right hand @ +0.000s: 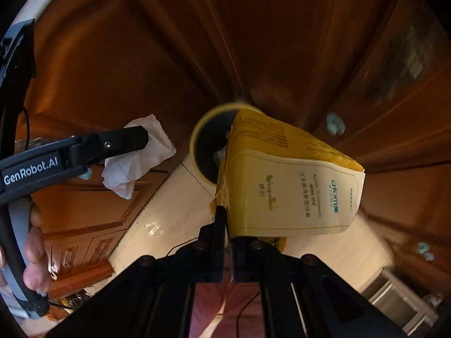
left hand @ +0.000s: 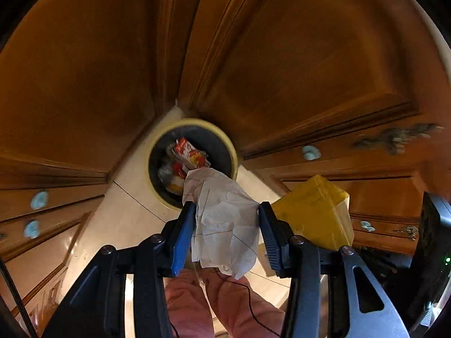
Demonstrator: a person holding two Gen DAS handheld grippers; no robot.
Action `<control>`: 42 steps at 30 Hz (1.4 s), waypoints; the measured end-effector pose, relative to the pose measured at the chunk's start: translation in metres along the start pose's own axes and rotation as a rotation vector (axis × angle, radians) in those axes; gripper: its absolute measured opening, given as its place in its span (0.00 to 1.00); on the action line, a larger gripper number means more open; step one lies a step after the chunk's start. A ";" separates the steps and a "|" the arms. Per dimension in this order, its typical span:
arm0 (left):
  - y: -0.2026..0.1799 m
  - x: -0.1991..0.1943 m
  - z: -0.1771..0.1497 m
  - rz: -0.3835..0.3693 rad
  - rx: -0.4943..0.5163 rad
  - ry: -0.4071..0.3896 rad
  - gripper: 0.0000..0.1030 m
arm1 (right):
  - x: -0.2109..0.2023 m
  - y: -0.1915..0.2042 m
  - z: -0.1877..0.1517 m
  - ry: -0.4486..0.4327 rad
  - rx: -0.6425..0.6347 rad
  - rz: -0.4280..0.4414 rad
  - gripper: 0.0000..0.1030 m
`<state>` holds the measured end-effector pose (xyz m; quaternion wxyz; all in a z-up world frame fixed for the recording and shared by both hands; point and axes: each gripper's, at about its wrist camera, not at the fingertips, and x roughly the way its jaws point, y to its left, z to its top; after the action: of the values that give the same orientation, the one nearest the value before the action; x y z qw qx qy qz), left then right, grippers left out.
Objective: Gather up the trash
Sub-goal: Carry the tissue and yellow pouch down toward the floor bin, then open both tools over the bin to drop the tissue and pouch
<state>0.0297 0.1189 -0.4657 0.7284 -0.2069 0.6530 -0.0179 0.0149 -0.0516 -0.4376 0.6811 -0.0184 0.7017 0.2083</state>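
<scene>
**Paper and box above the bin**

The crumpled paper (left hand: 225, 219) hangs between my left gripper (left hand: 227, 233) fingers, which are spread wide around it; whether they grip it I cannot tell. My right gripper (right hand: 228, 225) pinches the yellow toothpaste box (right hand: 290, 186). Below both stands the yellow-rimmed bin (left hand: 234, 155), holding wrappers, on pale floor (left hand: 124, 214) between wooden cabinets (left hand: 296, 64).

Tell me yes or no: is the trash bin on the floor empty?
No: the left wrist view shows the round bin already holding red-and-white packaging and other scraps, below the crumpled paper in the left gripper.
</scene>
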 end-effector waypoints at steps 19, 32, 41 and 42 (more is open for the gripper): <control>0.041 0.069 0.014 0.115 -0.079 0.063 0.64 | 0.058 0.004 0.043 0.069 0.007 0.028 0.03; 0.085 0.030 -0.018 0.154 -0.208 0.009 0.72 | 0.079 0.031 0.077 0.147 -0.007 0.020 0.23; 0.083 0.004 -0.019 0.151 -0.212 -0.024 0.72 | 0.074 0.035 0.074 0.138 0.039 0.010 0.43; 0.079 0.001 -0.020 0.159 -0.202 -0.024 0.72 | 0.072 0.033 0.072 0.140 0.042 0.012 0.43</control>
<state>-0.0086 0.1857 -0.4934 0.7108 -0.2268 0.6569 0.1082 0.0678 0.0203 -0.4969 0.6294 -0.0144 0.7518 0.1961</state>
